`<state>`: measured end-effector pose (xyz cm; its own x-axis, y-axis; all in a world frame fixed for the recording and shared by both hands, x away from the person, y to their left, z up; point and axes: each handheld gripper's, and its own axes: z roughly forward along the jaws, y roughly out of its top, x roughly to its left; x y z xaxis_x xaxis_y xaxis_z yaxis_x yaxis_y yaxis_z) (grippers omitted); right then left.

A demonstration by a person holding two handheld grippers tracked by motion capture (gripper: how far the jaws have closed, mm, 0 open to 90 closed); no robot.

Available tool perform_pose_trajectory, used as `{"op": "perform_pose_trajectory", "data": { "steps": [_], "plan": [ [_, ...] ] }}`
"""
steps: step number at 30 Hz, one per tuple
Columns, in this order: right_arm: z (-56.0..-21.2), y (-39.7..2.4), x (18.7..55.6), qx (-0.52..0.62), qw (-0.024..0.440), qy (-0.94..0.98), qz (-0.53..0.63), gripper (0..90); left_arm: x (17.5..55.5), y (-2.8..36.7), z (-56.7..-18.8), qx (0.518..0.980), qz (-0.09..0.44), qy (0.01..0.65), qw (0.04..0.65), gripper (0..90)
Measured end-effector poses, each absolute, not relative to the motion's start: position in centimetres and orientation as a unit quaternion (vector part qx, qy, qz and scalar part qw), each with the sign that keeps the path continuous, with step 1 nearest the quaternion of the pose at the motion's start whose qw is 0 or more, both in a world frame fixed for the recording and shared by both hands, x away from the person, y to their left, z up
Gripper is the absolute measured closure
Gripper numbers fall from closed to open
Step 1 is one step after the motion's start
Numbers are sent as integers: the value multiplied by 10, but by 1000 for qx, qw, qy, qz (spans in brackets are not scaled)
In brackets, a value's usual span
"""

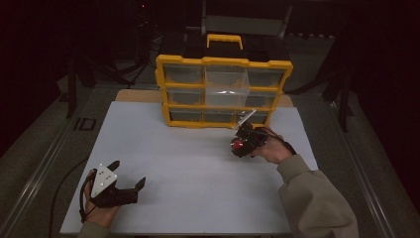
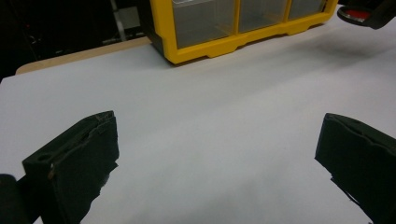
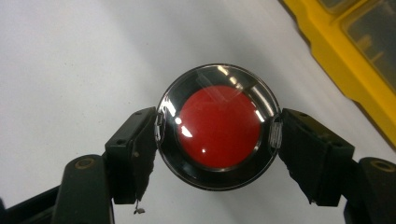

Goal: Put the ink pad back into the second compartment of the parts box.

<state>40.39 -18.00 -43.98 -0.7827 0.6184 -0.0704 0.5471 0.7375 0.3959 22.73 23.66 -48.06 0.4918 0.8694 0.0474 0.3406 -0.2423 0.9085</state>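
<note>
A: Right gripper (image 3: 217, 130) has a round red-centred cap (image 3: 218, 127) with a shiny dark rim. The jaws stand fairly wide, one pad on each side of the rim, pressing at 9 and 3 o'clock in the right gripper view. It is held, lifted off the desk (image 1: 198, 163).

B: Where does that put it against the yellow drawer organiser (image 1: 224, 91)?

A: In the high view the right gripper (image 1: 242, 141) sits just off the organiser's lower right corner. From the jaws the cabinet lies at about 11 o'clock, close by. One clear drawer (image 1: 227, 87) in the middle column is pulled out toward us, with a clear strip hanging down near the gripper; what it belongs to I can't tell.

B: And the left?

A: Left gripper (image 1: 126, 186) rests low at the desk's near-left edge, jaws spread wide, nothing between them. In the left gripper view they (image 2: 217, 163) frame bare desk, the organiser (image 2: 243, 28) far off at 1 o'clock.

B: So the right hand is nearer.

A: By far. My guess: the cap goes up and left toward that open drawer. It's round, so there's no long axis to line up.
</note>
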Motion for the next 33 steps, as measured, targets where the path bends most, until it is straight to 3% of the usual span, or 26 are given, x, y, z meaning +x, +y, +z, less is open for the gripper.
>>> {"op": "perform_pose_trajectory", "data": {
  "steps": [33],
  "plan": [
    [-414, -193, 412, 316, 117, 923, 184, 298, 227, 236, -481, 733, 289, 412, 458, 1]
  ]
}}
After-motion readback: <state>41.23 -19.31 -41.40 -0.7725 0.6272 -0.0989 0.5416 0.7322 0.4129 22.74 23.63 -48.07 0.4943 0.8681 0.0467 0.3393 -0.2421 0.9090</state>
